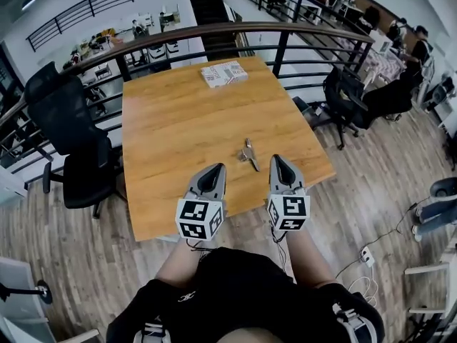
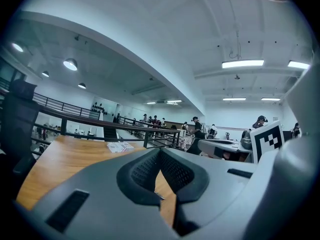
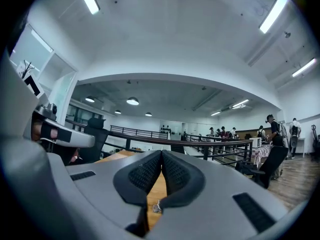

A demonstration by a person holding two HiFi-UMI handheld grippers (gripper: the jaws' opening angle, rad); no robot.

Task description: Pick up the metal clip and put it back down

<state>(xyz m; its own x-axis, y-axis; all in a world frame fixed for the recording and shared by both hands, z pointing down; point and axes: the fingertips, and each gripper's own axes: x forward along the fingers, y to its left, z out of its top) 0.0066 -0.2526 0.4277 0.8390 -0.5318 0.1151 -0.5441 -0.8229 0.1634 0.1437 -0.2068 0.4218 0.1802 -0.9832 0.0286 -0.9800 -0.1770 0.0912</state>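
Note:
The metal clip (image 1: 248, 153) lies flat on the wooden table (image 1: 178, 120), near its front right part. My left gripper (image 1: 221, 166) hovers just to the clip's left and a little nearer to me, with its jaws shut and nothing in them. My right gripper (image 1: 275, 158) is just right of the clip, also shut and empty. In the left gripper view the pads (image 2: 160, 150) meet at the tips over bare wood. In the right gripper view the pads (image 3: 161, 152) are pressed together, and a small metal piece (image 3: 156, 207) shows through the gap below them.
A white printed packet (image 1: 223, 73) lies at the table's far edge. A black office chair (image 1: 71, 134) stands left of the table and another (image 1: 346, 91) to its right. A curved railing (image 1: 214, 33) runs behind the table. The person's legs are at the front edge.

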